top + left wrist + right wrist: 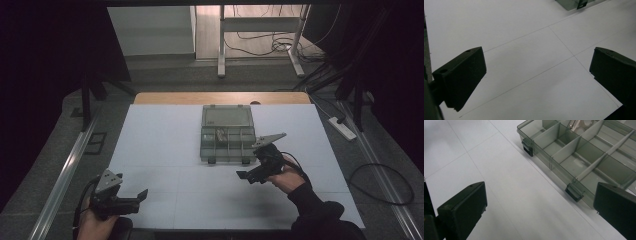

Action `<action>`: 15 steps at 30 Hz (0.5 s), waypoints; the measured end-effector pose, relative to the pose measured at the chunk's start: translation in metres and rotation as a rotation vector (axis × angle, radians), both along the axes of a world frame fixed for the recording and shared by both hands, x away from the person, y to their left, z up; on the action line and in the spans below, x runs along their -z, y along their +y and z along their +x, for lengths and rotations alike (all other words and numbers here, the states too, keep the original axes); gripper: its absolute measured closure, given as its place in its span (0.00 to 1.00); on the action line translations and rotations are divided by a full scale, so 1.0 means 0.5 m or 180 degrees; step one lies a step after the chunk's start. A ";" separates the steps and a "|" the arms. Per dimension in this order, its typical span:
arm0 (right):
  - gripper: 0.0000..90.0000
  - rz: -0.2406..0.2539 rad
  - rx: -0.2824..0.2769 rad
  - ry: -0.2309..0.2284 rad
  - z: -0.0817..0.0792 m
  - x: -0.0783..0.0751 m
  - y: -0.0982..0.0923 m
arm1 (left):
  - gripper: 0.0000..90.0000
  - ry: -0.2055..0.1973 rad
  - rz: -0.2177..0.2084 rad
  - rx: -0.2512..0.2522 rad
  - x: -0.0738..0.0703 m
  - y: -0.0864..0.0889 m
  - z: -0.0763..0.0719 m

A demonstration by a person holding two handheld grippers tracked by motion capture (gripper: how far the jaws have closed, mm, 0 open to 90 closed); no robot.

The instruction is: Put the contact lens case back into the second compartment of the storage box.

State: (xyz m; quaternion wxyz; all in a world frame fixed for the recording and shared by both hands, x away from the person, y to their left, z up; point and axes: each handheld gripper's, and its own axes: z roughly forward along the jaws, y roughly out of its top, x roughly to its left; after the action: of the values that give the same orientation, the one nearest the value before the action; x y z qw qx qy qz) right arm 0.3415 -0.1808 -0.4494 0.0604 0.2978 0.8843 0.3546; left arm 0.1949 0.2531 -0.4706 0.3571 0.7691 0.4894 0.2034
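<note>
Your left tongs (142, 194) hover over the near left corner of the white desk (165, 140), jaws wide apart and holding nothing. Your right tongs (245, 175) sit just in front of the open, smoky-clear compartment box (227, 145) at the desk's middle, jaws spread as well, empty. Its lid lies flat behind it; a small pale item (220, 134) rests in one back compartment.

My left gripper (536, 75): two black jaws set wide apart, nothing between them, over the white table surface (524, 50) crossed by thin seam lines. Far right, one corner of a grey translucent box (570, 3) with a dark latch (581, 4).
</note>
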 end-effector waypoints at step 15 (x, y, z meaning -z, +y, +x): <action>0.00 -0.0004 0.0133 -0.0007 -0.019 -0.004 -0.042 | 0.01 0.0010 0.0002 -0.0016 0.000 0.000 0.001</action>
State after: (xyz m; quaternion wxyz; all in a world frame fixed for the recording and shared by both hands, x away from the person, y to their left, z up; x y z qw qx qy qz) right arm 0.3319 -0.2018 -0.4471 0.0690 0.3158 0.8780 0.3529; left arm 0.1954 0.2529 -0.4708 0.3556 0.7683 0.4919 0.2032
